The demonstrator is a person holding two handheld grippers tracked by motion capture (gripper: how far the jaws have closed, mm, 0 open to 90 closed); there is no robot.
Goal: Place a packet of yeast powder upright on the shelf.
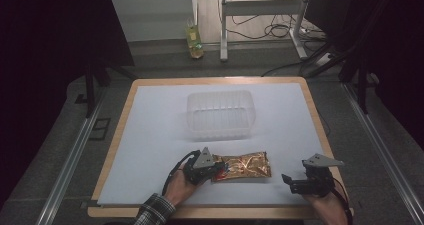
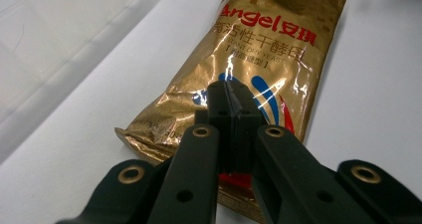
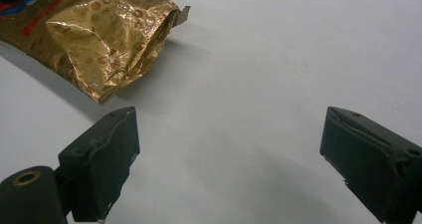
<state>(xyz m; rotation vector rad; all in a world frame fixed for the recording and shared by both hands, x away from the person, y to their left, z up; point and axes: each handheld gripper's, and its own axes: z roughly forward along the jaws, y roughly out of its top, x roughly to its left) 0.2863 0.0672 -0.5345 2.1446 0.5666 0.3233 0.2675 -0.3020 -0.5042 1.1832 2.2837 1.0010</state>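
Observation:
A gold foil yeast packet [image 1: 243,166] lies flat on the white sheet near the table's front edge, its red and blue print clear on the packet [image 2: 259,50] in the left gripper view. My left gripper [image 1: 209,171] is at the packet's left end. Its jaws are pressed together with the tips [image 2: 229,92] pinching the foil face. My right gripper [image 1: 289,181] rests to the right of the packet, apart from it. In its own view the right gripper [image 3: 229,149] stands wide open over bare sheet, with the crumpled packet end [image 3: 109,40] a little ahead on the left.
A clear plastic tub [image 1: 219,113] stands behind the packet at mid-table; its wall [image 2: 45,40] is at the upper left of the left gripper view. The white sheet [image 1: 150,135] covers the wooden table. A bottle [image 1: 194,40] and a metal frame stand on the floor beyond.

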